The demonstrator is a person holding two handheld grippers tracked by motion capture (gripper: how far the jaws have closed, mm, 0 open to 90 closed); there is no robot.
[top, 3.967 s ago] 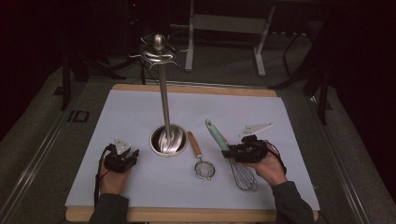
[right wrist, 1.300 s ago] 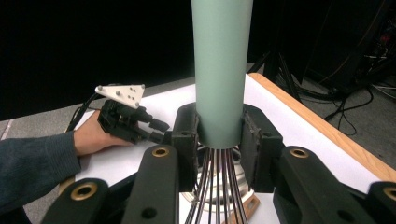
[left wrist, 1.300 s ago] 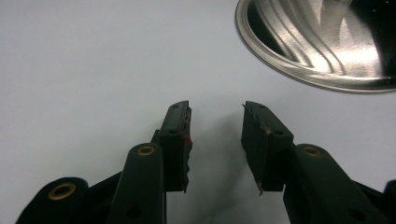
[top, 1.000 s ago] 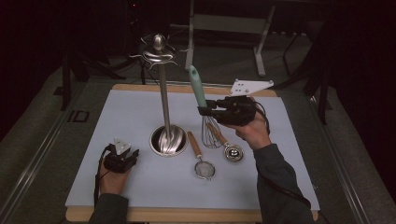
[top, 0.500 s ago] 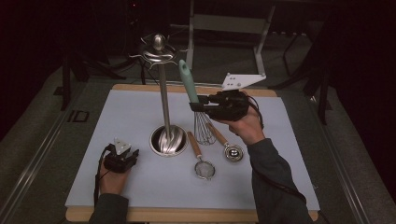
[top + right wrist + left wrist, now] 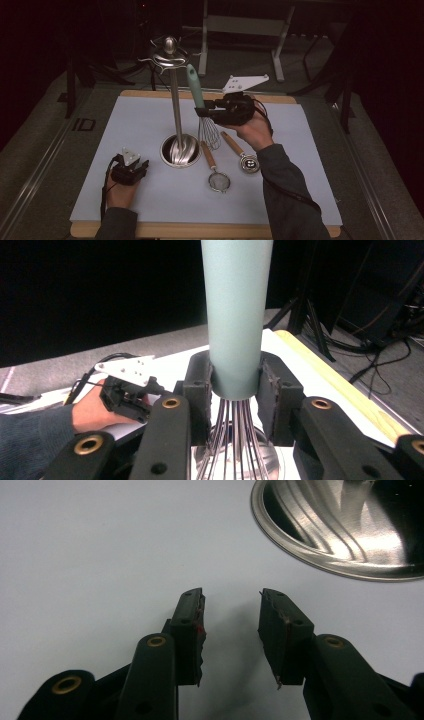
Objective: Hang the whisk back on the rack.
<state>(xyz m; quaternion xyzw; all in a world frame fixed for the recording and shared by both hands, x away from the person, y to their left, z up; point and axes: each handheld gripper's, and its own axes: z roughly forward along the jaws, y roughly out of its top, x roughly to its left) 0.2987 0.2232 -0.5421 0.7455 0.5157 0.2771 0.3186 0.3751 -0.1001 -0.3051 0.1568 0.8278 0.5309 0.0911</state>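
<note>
Your right gripper (image 6: 206, 111) clamps the whisk (image 6: 201, 106) at the base of its teal handle, held upright off the table beside the steel stand (image 6: 175, 115). Your left gripper (image 6: 131, 170) rests with jaws apart on the pale mat (image 6: 140, 125), over a wooden board (image 6: 150, 230). Grey carpet, dark room beyond.

Right gripper (image 6: 207, 111) is lifted mid-air, jaws clamped tight; left gripper (image 6: 131, 169) sits low near the front-left corner, jaws apart.
</note>
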